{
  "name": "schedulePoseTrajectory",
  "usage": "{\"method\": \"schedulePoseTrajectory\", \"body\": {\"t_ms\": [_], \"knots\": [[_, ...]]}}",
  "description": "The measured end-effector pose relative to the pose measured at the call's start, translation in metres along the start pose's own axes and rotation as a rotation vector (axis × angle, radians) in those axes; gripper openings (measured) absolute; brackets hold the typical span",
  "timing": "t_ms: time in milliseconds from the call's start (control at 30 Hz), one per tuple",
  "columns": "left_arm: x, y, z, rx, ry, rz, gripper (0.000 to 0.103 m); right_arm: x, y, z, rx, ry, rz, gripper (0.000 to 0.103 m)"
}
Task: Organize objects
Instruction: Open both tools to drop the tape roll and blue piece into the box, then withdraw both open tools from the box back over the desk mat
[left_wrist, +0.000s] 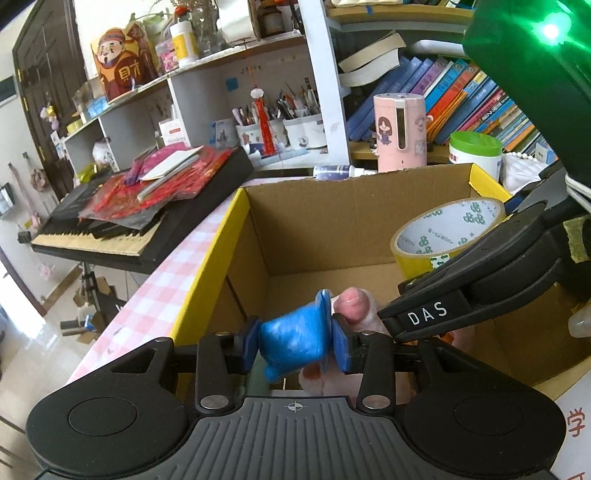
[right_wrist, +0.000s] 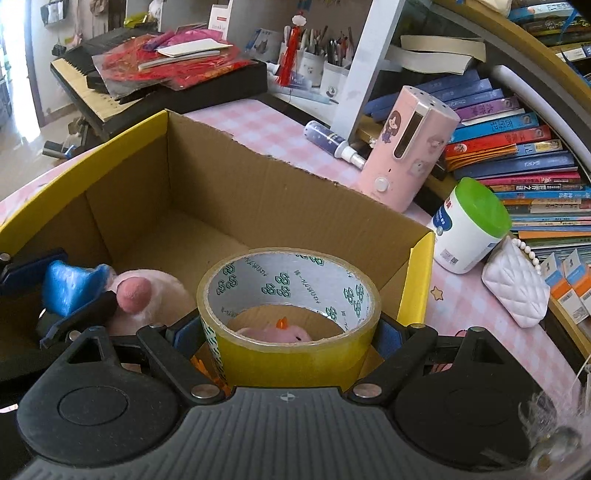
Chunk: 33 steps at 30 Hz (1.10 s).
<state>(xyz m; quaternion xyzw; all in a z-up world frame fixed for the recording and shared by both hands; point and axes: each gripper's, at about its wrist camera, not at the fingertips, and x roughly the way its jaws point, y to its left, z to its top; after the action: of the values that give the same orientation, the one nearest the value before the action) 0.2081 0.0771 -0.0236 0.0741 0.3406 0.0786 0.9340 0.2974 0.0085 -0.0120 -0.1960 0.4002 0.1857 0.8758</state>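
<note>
Over an open cardboard box (left_wrist: 332, 221) with yellow flap edges, my left gripper (left_wrist: 293, 343) is shut on the blue hat (left_wrist: 291, 338) of a pink plush toy (left_wrist: 352, 308). The blue pads press on both sides of the hat. In the right wrist view the same blue hat (right_wrist: 68, 282) and pink plush toy (right_wrist: 147, 291) hang at the left, inside the cardboard box (right_wrist: 240, 184). My right gripper (right_wrist: 286, 336) is shut on a yellow tape roll (right_wrist: 291, 354), held upright above the box's near right corner. Another pink plush piece shows through its hole. The tape roll (left_wrist: 443, 229) shows at the right of the left wrist view.
The box stands on a pink checked tablecloth (right_wrist: 273, 129). Behind it are a spray bottle (right_wrist: 328, 140), a pink dispenser (right_wrist: 406, 151), a green-lidded white jar (right_wrist: 469, 225), a white quilted pouch (right_wrist: 513, 291) and stacked books (right_wrist: 517, 158). A keyboard (left_wrist: 122, 229) piled with red papers stands left.
</note>
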Motion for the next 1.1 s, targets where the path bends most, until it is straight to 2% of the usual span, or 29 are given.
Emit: {"method": "schedulePoseTrajectory", "body": {"t_ms": [233, 300, 400, 500, 667, 833, 967, 1100], "knots": [[-0.013, 0.004, -0.002, -0.014, -0.025, 0.000, 0.063, -0.009, 0.000, -0.004, 0.030, -0.025, 0.000, 0.090], [-0.019, 0.006, -0.002, -0.020, -0.038, 0.019, 0.075, -0.015, 0.001, -0.006, 0.050, -0.039, -0.010, 0.090], [-0.027, 0.012, -0.002, -0.045, -0.051, 0.012, 0.080, -0.030, 0.006, -0.009, 0.050, -0.096, -0.068, 0.092], [-0.040, 0.017, -0.003, -0.069, -0.081, -0.002, 0.088, -0.051, 0.007, -0.011, 0.073, -0.168, -0.082, 0.094], [-0.066, 0.024, -0.006, -0.109, -0.143, -0.027, 0.090, -0.091, 0.009, -0.019, 0.121, -0.293, -0.138, 0.095], [-0.091, 0.036, -0.015, -0.165, -0.177, -0.016, 0.094, -0.127, 0.007, -0.036, 0.202, -0.385, -0.210, 0.097], [-0.104, 0.046, -0.030, -0.194, -0.175, 0.001, 0.095, -0.147, 0.008, -0.058, 0.248, -0.411, -0.265, 0.097], [-0.114, 0.055, -0.047, -0.211, -0.151, 0.015, 0.095, -0.160, 0.018, -0.084, 0.270, -0.399, -0.298, 0.098]]}}
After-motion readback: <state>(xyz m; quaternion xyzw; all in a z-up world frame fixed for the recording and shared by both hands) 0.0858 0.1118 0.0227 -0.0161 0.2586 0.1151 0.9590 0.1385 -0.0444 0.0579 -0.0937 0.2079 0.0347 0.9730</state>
